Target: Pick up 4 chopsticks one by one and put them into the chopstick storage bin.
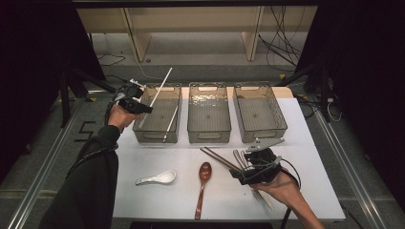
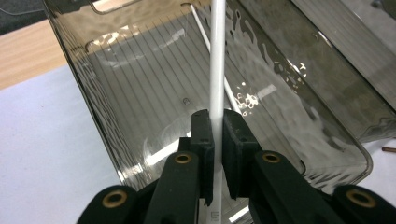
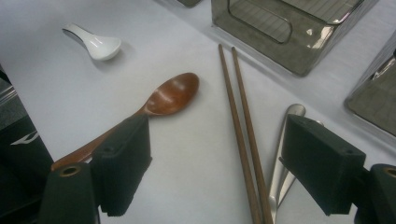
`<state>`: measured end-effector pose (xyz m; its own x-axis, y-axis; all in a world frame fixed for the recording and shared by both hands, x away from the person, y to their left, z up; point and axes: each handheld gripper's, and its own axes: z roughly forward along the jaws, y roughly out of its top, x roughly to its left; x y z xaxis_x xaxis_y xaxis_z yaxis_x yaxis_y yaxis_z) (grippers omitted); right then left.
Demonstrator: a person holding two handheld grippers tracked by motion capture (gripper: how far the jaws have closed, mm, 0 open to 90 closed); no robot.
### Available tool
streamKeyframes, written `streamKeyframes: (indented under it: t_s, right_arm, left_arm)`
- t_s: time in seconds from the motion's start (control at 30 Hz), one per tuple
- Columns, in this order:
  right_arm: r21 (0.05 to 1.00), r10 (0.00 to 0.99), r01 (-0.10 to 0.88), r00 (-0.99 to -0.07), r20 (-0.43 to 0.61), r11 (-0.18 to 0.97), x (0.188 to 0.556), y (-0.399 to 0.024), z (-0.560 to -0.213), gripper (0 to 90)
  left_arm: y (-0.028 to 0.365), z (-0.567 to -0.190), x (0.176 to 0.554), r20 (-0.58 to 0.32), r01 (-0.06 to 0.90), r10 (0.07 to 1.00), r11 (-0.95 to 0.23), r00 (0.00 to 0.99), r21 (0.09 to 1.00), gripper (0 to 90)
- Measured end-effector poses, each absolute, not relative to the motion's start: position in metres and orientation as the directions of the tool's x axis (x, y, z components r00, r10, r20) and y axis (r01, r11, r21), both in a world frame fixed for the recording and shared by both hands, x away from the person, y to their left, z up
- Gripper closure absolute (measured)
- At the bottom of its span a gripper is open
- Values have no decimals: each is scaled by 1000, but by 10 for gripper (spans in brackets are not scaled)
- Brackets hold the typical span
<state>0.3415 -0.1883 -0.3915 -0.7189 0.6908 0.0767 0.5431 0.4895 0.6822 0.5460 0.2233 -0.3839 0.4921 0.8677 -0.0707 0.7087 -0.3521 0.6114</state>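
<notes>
My left gripper [image 1: 138, 107] [image 2: 218, 135] is shut on a white chopstick [image 1: 162, 83] [image 2: 217, 65], held tilted over the left grey bin [image 1: 143, 125] [image 2: 140, 107]. A second white chopstick [image 1: 170, 124] [image 2: 201, 28] lies inside that bin. My right gripper [image 1: 240, 173] [image 3: 217, 163] hovers open low over the table, nothing pressed between its pads. Under and ahead of it lie a pair of brown chopsticks [image 1: 218, 159] [image 3: 238, 116], a wooden spoon [image 1: 204, 172] [image 3: 170, 95] and metal spoons [image 1: 240, 158] [image 3: 285, 135].
A white ceramic spoon [image 1: 157, 179] [image 3: 95, 44] rests at the front left of the white table [image 1: 310, 157]. The middle bin [image 1: 208, 128] [image 3: 261, 28] and the right bin [image 1: 260, 129] stand in a row beside the left one. Beyond the table are a floor with cables and shelving.
</notes>
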Motion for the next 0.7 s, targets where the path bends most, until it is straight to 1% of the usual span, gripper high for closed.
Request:
streamKeyframes:
  t_s: [0.53,0.7]
  right_arm:
    - [674,687,549,-722,84,495,342,-188,-392,247]
    - [677,688,548,-721,84,492,342,-189,-392,247]
  left_arm:
    - [225,-400,546,-74,731,880,-340,469,592,819]
    - [226,-400,543,-99,736,885,-310,454,602,748]
